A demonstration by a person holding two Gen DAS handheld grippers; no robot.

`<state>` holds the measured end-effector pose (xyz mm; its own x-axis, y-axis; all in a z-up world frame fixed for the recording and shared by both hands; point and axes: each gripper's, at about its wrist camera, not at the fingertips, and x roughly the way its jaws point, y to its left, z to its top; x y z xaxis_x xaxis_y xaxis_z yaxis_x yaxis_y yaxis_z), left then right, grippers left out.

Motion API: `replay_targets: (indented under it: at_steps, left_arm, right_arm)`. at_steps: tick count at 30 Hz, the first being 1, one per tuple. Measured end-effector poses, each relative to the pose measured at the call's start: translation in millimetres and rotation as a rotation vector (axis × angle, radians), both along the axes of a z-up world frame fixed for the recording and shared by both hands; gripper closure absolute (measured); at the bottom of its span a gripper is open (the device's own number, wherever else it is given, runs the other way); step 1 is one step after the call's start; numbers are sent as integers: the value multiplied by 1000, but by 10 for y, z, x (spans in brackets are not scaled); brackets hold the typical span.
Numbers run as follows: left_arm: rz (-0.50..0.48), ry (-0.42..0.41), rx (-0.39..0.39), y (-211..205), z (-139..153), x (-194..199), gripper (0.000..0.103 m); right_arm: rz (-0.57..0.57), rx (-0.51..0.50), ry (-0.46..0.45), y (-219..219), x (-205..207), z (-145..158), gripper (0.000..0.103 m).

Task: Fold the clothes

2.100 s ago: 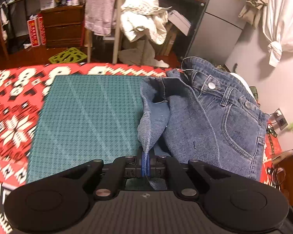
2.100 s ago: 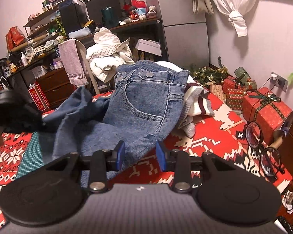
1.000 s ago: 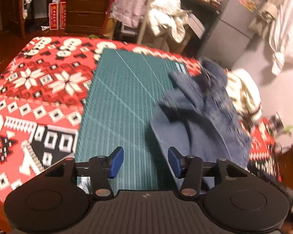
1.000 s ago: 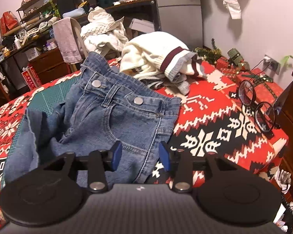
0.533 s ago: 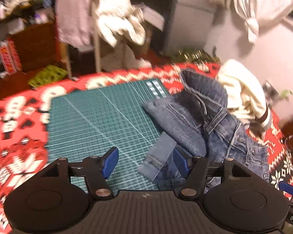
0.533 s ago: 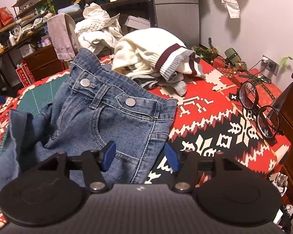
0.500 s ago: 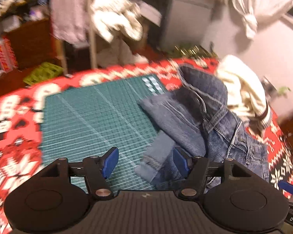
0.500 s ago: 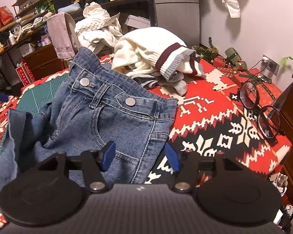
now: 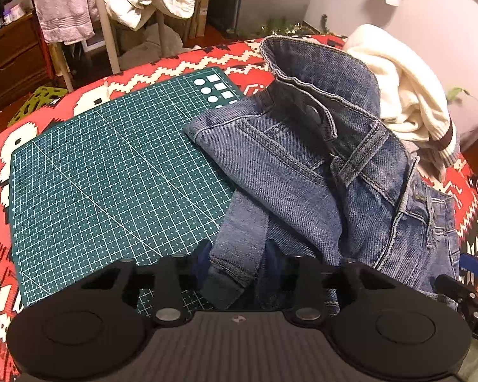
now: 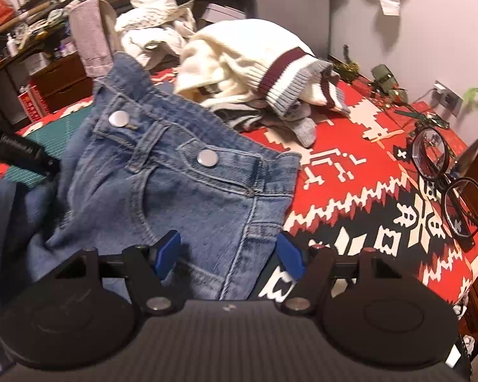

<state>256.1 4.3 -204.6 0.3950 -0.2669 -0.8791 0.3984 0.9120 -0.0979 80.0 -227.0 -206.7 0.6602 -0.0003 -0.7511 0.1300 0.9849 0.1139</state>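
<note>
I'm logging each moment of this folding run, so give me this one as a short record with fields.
surface: red patterned cloth with a green cutting mat
garment: jeans, crumpled, partly on the mat, waistband up
left gripper: open, fingers either side of a jeans hem
right gripper: open, over the jeans' side seam below the waistband
beside the jeans: cream sweater, heaped
also on the cloth: glasses, at the right edge
fold state: not yet folded
</note>
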Motion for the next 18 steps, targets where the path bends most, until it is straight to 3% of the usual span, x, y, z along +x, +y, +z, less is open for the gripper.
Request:
replay_targets:
  at_steps: [4, 6, 7, 8, 18]
  left_arm:
    - [32, -53, 6, 59, 113, -143, 89]
    - [49, -80, 9, 89, 170, -214, 90]
    - [57, -93, 10, 103, 198, -250, 91]
    - [65, -106, 11, 118, 227, -286, 91]
    - [285, -141, 40, 772, 497, -965, 92]
  right_arm:
    - [-20, -16, 12, -26, 56, -24, 44]
    - [-27, -36, 14, -32, 61, -23, 57]
    - [-30, -40, 14, -48, 58, -16, 74]
    - [-33, -38, 15, -70, 55, -8, 81]
    - [-8, -17, -20, -58, -7, 150, 88]
